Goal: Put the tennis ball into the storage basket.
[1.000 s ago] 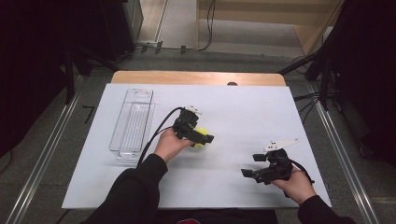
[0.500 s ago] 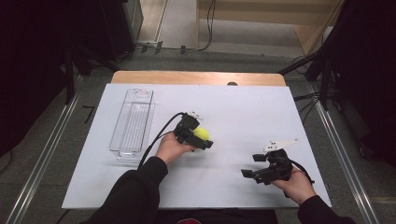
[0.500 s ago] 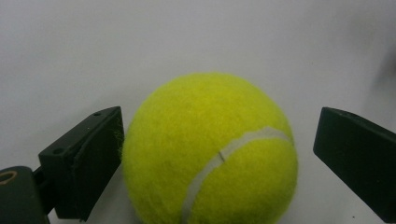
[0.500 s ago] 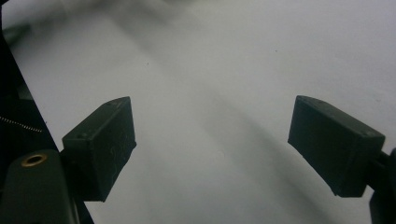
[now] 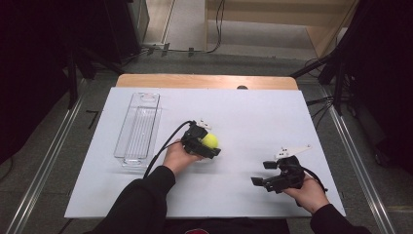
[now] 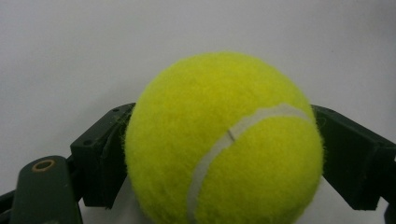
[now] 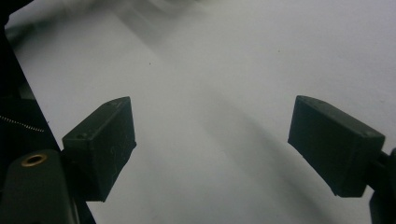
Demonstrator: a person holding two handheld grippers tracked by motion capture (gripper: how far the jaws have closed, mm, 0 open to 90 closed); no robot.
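I am in the grasping step: my left gripper (image 5: pixel 208 145) has just been closing its fingers (image 6: pixel 100 154) on the tennis ball (image 6: pixel 224 140), and the ball sits between them. In the left gripper view both black fingers meet the felt, one on each flank, at about the ball's widest part, so I judge the hold as made, or very nearly so. The ball fills the gap from one finger to the other and bulges out well past their tips, with its white seam turned toward the camera. From above, the ball (image 5: pixel 210 140) lies on the white desk (image 5: pixel 253 117) at the far end of my left fingers.

My right gripper (image 5: pixel 265 173) rests low over bare desk, well apart from the ball, its fingers (image 7: pixel 100 144) spread wide with nothing between them.

Next I judge the move to be a lift. It calls for a firm squeeze first, since a round felt ball can roll out forward. The clear tray (image 5: pixel 139 127) stands to the other side of my left hand, a likely place to carry it.
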